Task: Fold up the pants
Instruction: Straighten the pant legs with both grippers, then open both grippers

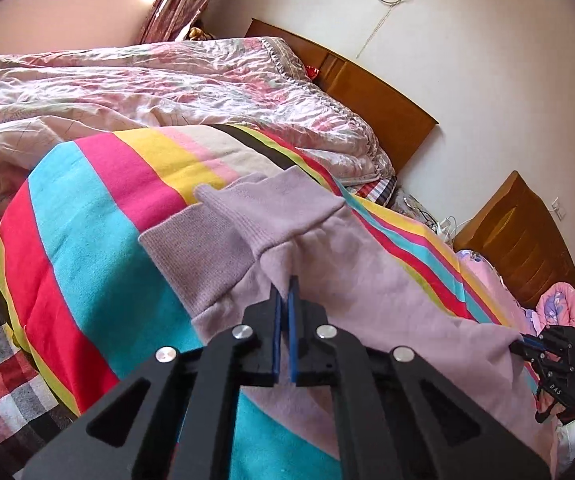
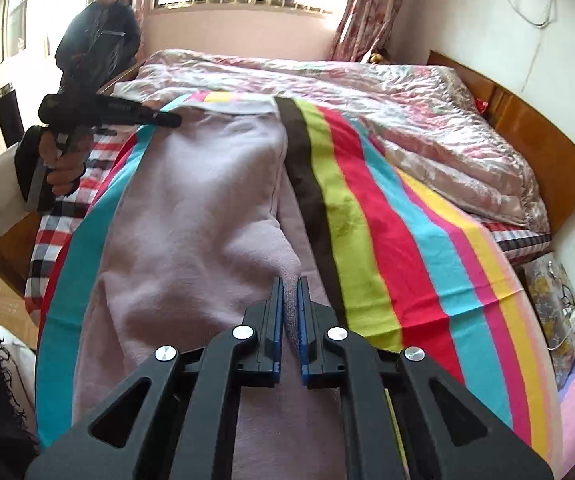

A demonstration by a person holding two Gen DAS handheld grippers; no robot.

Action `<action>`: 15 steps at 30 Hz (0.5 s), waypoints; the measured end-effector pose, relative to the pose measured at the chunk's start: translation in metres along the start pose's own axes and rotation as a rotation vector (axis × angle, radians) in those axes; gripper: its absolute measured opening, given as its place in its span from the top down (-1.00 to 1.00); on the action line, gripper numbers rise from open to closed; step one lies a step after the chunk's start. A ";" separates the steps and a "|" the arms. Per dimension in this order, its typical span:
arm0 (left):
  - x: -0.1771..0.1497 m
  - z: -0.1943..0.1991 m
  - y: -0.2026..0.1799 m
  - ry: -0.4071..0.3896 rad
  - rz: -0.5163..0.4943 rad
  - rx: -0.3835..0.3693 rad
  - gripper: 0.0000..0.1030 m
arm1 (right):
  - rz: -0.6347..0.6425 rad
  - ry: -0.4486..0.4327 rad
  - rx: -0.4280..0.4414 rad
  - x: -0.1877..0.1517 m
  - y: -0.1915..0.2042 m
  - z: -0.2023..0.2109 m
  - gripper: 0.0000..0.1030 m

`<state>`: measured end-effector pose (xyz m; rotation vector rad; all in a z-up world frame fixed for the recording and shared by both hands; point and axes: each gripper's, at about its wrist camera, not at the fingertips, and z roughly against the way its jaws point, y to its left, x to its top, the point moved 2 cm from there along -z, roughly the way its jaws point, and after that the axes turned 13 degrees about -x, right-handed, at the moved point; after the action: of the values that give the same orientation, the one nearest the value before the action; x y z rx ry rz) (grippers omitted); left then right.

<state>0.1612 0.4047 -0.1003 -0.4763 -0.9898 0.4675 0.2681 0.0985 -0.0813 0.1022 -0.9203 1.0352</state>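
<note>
Each tool, left (image 1: pixel 286 292) and right (image 2: pixel 290 292), pinches the lilac pants (image 2: pixel 191 216); they run lengthwise between them.

Pants (image 2: pixel 191 216) waistband hidden beneath right claw (image 2: pixel 290 292)

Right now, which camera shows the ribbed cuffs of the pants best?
The left wrist view: both ribbed cuffs lie close and unobstructed ahead of the left hand-held gripper. The right wrist view shows mainly the pants body, no cuff ribbing discernible.
</note>
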 end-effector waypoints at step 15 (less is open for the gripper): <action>0.007 -0.003 0.036 0.049 0.148 -0.100 0.02 | -0.065 0.030 0.194 0.014 0.068 0.025 0.28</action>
<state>0.1617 0.4368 -0.1178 -0.6513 -0.9381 0.5375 0.2031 0.1335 -0.0785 0.2763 -0.7830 1.0606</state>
